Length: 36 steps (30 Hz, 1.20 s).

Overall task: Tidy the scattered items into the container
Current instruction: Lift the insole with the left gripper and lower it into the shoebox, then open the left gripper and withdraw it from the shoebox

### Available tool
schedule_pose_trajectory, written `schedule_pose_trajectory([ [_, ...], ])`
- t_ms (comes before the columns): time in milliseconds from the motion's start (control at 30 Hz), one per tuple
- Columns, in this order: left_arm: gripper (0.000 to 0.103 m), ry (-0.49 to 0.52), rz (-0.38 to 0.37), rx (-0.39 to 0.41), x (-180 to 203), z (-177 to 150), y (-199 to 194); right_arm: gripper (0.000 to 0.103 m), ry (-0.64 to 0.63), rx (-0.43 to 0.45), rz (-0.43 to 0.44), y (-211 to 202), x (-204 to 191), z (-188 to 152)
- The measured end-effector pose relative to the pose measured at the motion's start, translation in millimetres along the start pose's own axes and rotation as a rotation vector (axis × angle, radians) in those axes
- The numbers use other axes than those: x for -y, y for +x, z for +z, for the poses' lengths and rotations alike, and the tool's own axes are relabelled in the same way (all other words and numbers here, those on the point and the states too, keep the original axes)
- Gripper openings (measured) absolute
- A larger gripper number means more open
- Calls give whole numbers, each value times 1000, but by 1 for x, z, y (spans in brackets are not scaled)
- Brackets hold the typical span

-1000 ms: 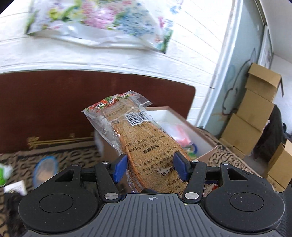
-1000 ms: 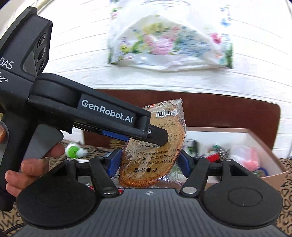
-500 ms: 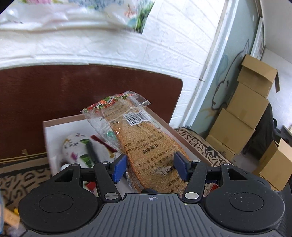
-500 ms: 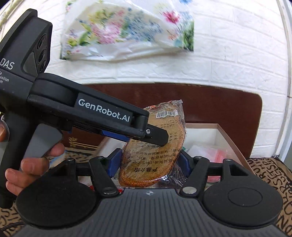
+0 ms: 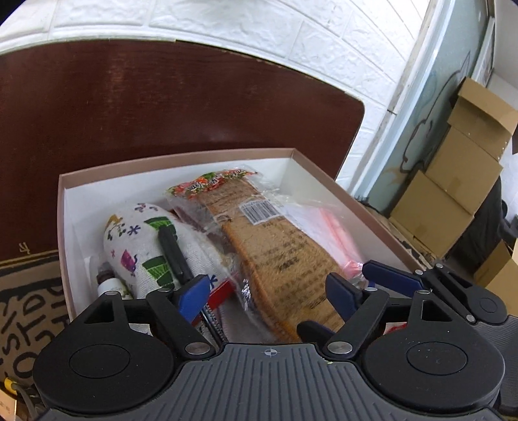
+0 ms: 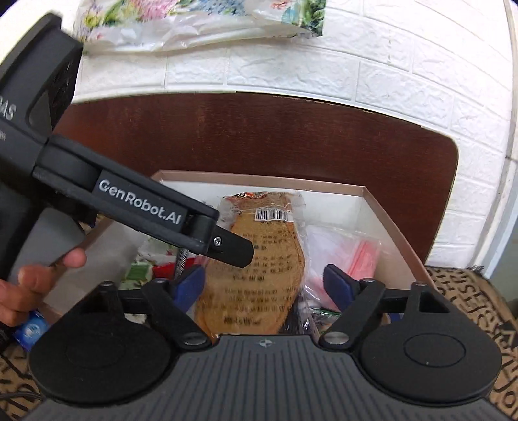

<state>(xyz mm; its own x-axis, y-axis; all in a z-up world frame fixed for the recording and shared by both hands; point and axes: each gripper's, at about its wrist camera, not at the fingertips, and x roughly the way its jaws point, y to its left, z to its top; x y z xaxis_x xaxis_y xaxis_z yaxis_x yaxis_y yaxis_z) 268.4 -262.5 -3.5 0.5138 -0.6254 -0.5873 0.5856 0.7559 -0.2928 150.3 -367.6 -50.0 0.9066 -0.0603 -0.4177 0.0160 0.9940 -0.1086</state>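
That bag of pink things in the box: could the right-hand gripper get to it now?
Probably not directly. The right gripper has the wrapped insole between its fingers, and the pink bag lies beside it in the box.

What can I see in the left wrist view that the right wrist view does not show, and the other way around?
Only the left wrist view shows the printed cloth pouch with a black pen lying on it, a small bottle in the box corner, and stacked cardboard cartons by the wall.

Only the right wrist view shows the floral plastic bag on the brick wall, the person's hand, and the left tool from outside.

Both show the box, the wrapped insole, the pink packet and the dark wooden board.
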Motion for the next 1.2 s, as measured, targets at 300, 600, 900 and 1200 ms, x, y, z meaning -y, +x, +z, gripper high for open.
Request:
schedule_pose_trajectory([
  [300,92,17,27,15,9,0,-2,58,8,-59,2,11,-8,7],
  [600,92,23,50,-3,11,-4,-2,85,53,-63,21,8,-11,8],
  [900,103,71,103,91,27,-19,-60,103,76,60,1,-46,-24,14],
  [1200,103,95,209,126,43,-63,-118,103,23,83,50,-94,-74,7],
])
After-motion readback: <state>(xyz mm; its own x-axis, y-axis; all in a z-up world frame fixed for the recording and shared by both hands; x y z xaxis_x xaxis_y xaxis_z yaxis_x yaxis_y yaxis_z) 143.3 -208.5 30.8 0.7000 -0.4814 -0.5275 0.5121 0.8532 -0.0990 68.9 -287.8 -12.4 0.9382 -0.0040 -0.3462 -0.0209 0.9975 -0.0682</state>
